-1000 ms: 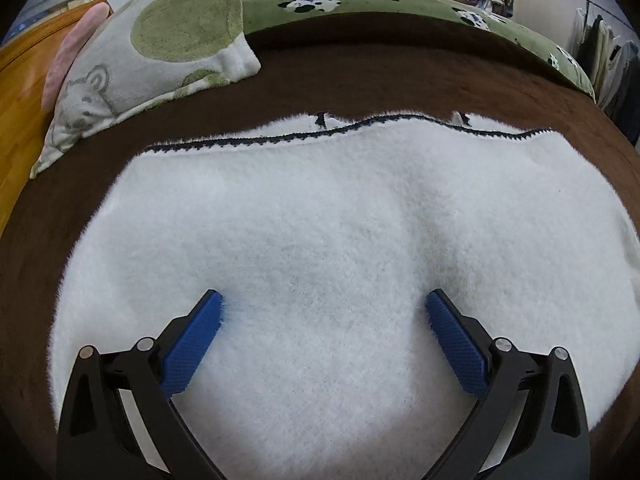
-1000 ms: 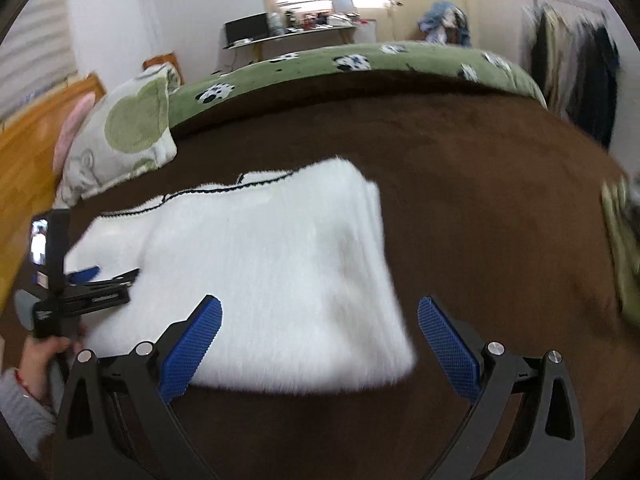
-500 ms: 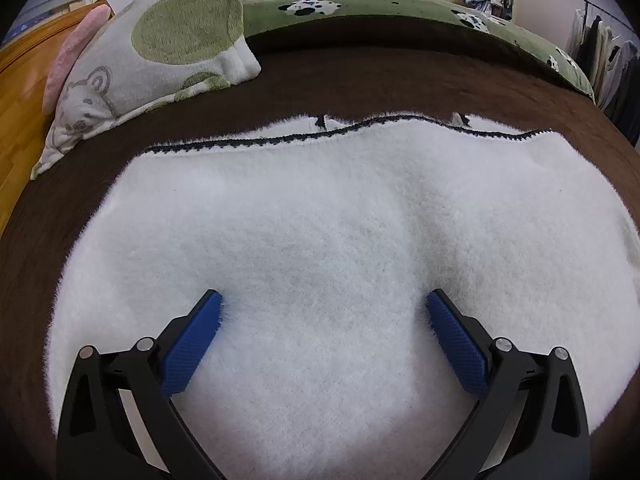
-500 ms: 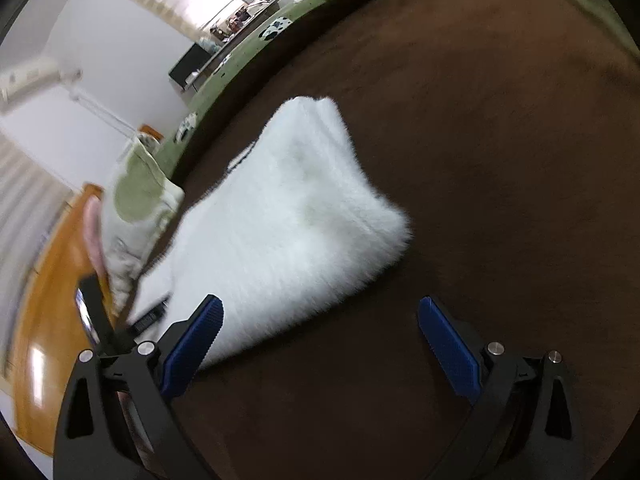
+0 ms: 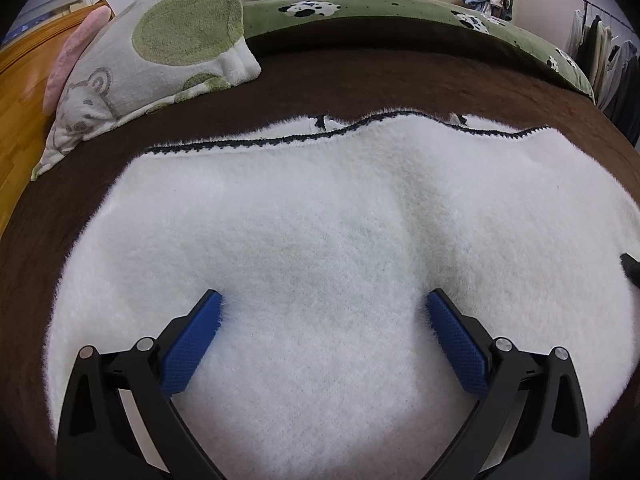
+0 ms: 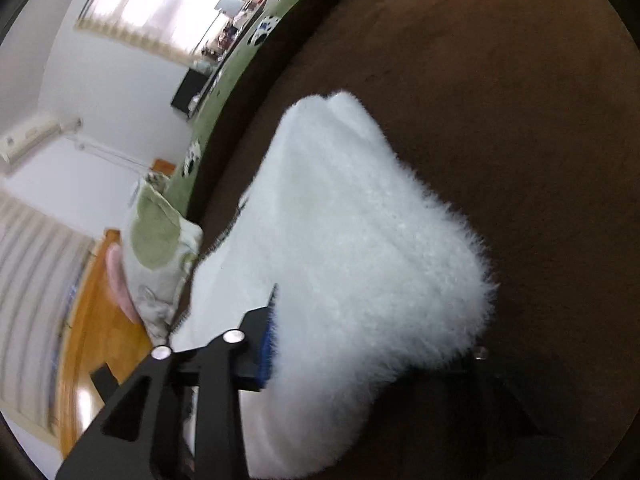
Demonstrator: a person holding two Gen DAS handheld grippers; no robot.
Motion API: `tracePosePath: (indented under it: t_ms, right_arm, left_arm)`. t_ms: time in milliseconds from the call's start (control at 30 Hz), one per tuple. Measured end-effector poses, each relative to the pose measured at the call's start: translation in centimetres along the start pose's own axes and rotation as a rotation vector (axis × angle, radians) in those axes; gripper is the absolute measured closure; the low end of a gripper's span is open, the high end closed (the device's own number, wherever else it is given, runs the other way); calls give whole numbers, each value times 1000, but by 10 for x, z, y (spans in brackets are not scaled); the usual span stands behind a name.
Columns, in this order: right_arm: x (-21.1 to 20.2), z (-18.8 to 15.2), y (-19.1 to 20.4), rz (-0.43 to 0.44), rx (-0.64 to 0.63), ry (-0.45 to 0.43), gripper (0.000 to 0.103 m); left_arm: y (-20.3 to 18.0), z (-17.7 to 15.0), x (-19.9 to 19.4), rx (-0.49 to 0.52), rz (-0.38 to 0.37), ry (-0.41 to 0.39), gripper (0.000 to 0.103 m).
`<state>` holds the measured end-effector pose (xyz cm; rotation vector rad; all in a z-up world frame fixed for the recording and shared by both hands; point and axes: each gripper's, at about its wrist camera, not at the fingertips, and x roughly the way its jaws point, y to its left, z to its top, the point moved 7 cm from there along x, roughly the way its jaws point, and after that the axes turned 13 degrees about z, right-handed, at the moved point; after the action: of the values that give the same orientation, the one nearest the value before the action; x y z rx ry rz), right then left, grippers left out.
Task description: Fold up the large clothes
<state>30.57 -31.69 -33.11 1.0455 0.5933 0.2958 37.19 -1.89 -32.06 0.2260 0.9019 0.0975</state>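
A white fleece garment [image 5: 320,220] with a dark stitched edge lies folded on the brown bedspread [image 5: 360,80]. My left gripper [image 5: 324,320] is open, its blue pads [image 5: 192,344] wide apart and resting on top of the fleece. In the right wrist view the white fleece garment [image 6: 360,240] fills the middle. My right gripper [image 6: 372,332] is rolled sideways at the garment's near corner and its jaws are closing on it. One blue pad [image 6: 267,340] presses into the pile; the other finger is hidden behind the fleece. A dark tip [image 5: 631,266] of it shows at the left wrist view's right edge.
A green-and-white pillow [image 5: 152,52] leans at the back left by the wooden headboard [image 5: 20,92]. A green blanket with black-and-white patches [image 5: 400,8] runs along the bed's far side. Clothes hang on a rack [image 5: 612,64] at the right.
My right gripper rolled, dropped to the garment's near corner, and its wide-open jaws came together around the fleece. The left gripper and the rest of the garment stayed still.
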Motion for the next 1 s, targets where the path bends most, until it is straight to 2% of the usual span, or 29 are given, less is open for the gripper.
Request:
tracePosePath:
  t_ms: [133, 233, 367, 533, 667, 833, 933, 1000]
  right_arm:
    - [-10, -2, 9, -7, -41, -33, 80]
    - [-16, 2, 30, -25, -130, -44, 82]
    - [-33, 16, 55, 57, -129, -52, 87]
    - [-57, 20, 73, 62, -186, -33, 88]
    - [-87, 26, 67, 50, -159, -63, 88]
    - [-126, 25, 45, -13, -141, -65, 88]
    - [-132, 21, 28, -29, -102, -44, 88]
    - [-131, 17, 29, -52, -121, -30, 88]
  left_arm:
    - [-1, 0, 0, 1, 2, -1, 5]
    - [-1, 0, 0, 1, 9, 3, 5]
    - [-2, 0, 0, -7, 29, 19, 5]
    - [-7, -3, -7, -21, 39, 61, 5]
    - [-24, -12, -19, -3, 2, 80, 5]
    - [-56, -28, -44, 30, -38, 105, 5]
    - [-66, -35, -52, 26, -37, 93, 5]
    - [-66, -37, -53, 21, -24, 74, 5]
